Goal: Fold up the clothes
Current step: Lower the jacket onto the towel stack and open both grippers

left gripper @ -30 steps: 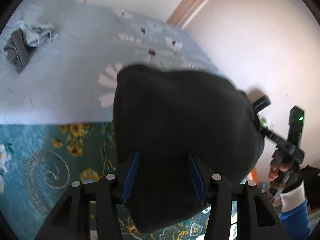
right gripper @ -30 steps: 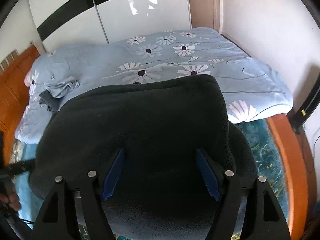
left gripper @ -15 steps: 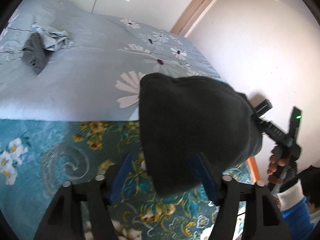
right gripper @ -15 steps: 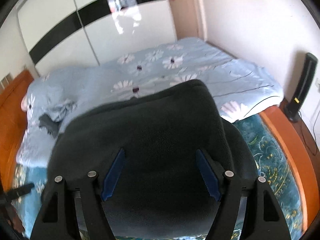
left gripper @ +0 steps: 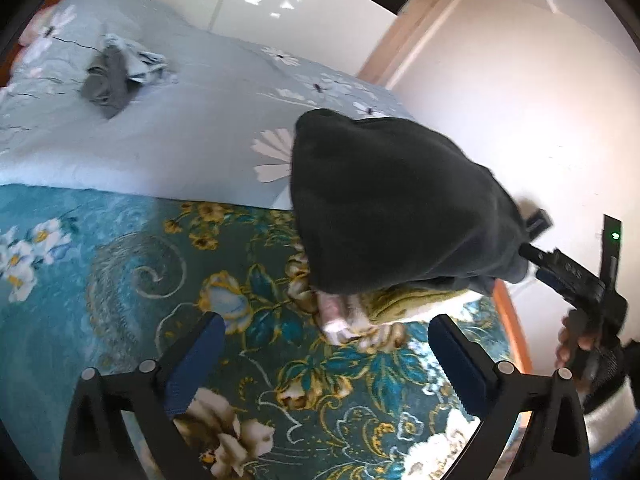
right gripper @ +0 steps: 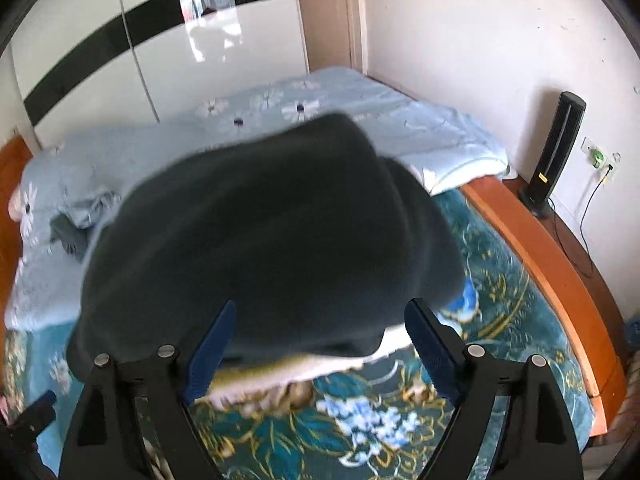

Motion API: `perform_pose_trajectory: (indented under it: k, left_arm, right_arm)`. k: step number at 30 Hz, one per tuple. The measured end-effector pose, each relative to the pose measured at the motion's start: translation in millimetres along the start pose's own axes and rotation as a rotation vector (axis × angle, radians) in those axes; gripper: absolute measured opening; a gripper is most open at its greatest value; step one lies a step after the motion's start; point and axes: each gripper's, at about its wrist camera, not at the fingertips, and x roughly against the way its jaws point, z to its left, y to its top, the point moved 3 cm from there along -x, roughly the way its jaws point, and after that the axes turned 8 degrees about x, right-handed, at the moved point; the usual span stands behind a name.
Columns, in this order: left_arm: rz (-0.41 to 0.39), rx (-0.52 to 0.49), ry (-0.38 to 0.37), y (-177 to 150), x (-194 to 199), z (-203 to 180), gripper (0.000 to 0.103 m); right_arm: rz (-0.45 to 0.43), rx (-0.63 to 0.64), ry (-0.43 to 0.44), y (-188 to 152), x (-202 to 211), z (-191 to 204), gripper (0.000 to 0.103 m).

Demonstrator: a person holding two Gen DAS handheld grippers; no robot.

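Note:
A folded dark garment (left gripper: 392, 208) (right gripper: 272, 232) lies on a small stack of folded clothes (left gripper: 400, 300) (right gripper: 304, 368) showing green, white and pink edges. My left gripper (left gripper: 324, 356) is open, a short way back from the stack, with only the bedspread between its fingers. My right gripper (right gripper: 322, 344) is open at the opposite edge of the garment, its blue pads level with the stack's side. From the left wrist view the right gripper (left gripper: 538, 240) shows at the garment's right edge, held by a hand (left gripper: 576, 340).
The stack sits on a teal floral bedspread (left gripper: 120, 280). A pale blue daisy quilt (left gripper: 180, 132) lies beyond, with crumpled grey and pale clothes (left gripper: 108, 80) on it. A wooden bed frame (right gripper: 560, 280), a black tower appliance (right gripper: 556, 152) and a wall stand to the right.
The dark garment was between my left gripper's fingers; it now lies on the stack, and the left gripper has drawn back clear of it. My right gripper's fingers have spread slightly.

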Motion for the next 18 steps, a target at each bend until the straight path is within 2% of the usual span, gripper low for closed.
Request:
perform_pose_trajectory:
  k: [2,6,11,13,18]
  left_arm:
    - [-0.021,-0.006,0.025,-7,3,-1,0.103]
    - [-0.062,-0.019,0.075,-22,8,-5,0.103]
    - [-0.091,0.011,0.089,-24,18,5,0.103]
    - [-0.099,0.034,0.086,-23,21,11,0.103]
    - [-0.103,0.101,-0.023,-20,29,22,0.103]
  right_arm:
    - [0.022,0.015,-0.012,-9,-6,6,0.095]
    - [0.055,-0.004,-0.035,-22,-16,18,0.097]
    - [0.083,0.011,-0.063,-34,-25,33,0.103]
    - [0.094,0.020,-0.060,-39,-28,39,0.103]
    - [0.085,0.058,-0.099,-43,-27,52,0.103]
